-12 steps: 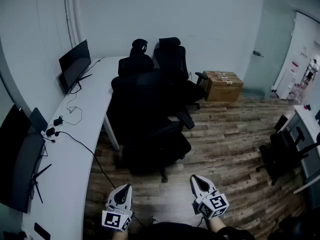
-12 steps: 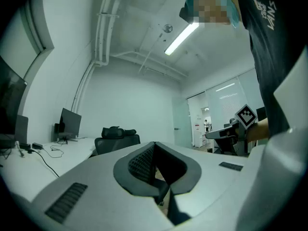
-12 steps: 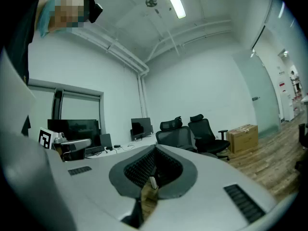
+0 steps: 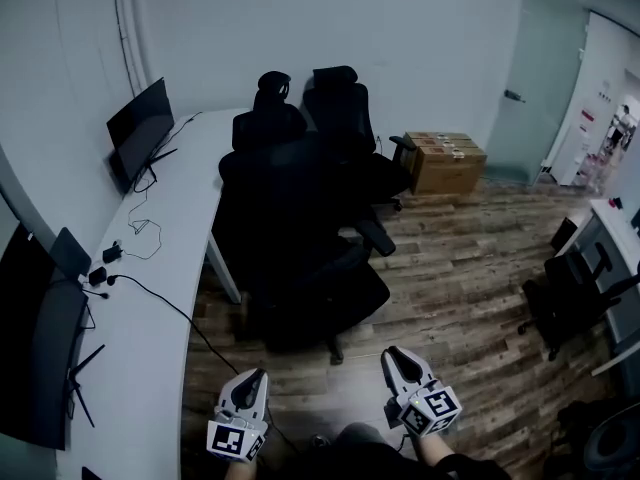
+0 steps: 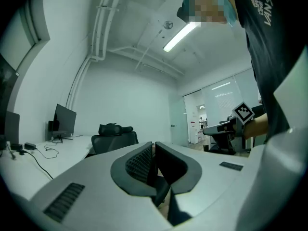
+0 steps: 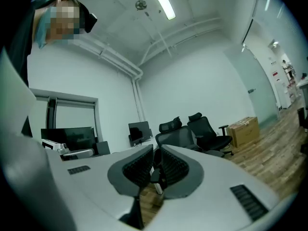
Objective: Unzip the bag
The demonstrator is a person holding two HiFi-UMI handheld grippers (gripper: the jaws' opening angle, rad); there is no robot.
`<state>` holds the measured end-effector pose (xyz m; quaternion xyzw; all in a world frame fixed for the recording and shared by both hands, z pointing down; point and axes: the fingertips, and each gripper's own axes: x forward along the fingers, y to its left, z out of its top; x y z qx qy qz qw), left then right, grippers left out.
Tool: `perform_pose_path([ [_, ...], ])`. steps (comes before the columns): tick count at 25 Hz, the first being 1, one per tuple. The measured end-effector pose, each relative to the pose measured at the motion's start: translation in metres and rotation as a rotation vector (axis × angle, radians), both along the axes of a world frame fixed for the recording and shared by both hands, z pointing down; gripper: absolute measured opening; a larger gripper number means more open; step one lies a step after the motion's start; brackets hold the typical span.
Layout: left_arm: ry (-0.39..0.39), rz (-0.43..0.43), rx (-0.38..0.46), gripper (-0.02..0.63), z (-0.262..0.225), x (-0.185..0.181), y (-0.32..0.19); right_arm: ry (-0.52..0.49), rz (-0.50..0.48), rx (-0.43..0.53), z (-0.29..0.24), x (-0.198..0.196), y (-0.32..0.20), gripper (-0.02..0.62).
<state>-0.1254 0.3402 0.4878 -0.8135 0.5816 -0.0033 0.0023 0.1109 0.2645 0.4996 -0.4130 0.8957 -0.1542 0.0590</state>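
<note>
**Kid:** Were the grippers open?

**Helper:** No. The left gripper (image 4: 252, 376) had its jaws pressed together, with nothing between them. The right gripper (image 4: 392, 354) was the same: jaws together and empty. Both pointed level and sat low in front of the person, side by side but apart.

**Kid:** What was in front of them?

**Helper:** First a wood floor (image 4: 470, 268). Then came a bunch of black chairs (image 4: 300, 218), pushed close together beside a long white desk (image 4: 150, 338).

**Kid:** What was on the desk?

**Helper:** Dark screens (image 4: 140, 128) stood along its left side, and a black cable (image 4: 160, 301) ran across the top. Past the chairs, a brown box (image 4: 445, 163) sat on the floor by the back wall, near a door (image 4: 515, 98).

**Kid:** Where was the bag?

**Helper:** I could not tell — no view showed it.
</note>
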Motion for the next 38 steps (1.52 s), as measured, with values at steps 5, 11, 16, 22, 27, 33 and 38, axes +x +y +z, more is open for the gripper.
perform_pose_path([
  [5,-0.001,0.017,-0.024,0.021,0.012,-0.008,-0.032,0.035,0.001,-0.031,0.013,-0.014,-0.027,0.048],
  [11,0.0,0.034,-0.043,0.039,0.019,-0.003,-0.09,0.027,-0.021,-0.053,0.019,-0.022,-0.081,0.05],
  [16,-0.026,0.051,-0.073,0.139,0.021,0.006,-0.14,0.056,-0.038,-0.084,0.03,-0.026,-0.129,0.152],
  [22,-0.1,0.044,-0.146,0.246,0.059,0.008,-0.185,0.078,-0.098,-0.144,0.057,-0.028,-0.175,0.184],
  [27,-0.165,0.035,-0.208,0.292,0.089,0.004,-0.209,0.09,-0.143,-0.159,0.073,-0.033,-0.201,0.192],
  [33,-0.273,0.055,-0.225,0.306,0.112,-0.005,-0.247,0.121,-0.217,-0.201,0.096,-0.053,-0.212,0.193],
  [38,-0.456,0.193,-0.29,0.336,0.149,-0.004,-0.281,0.131,-0.185,-0.242,0.106,-0.063,-0.225,0.193],
])
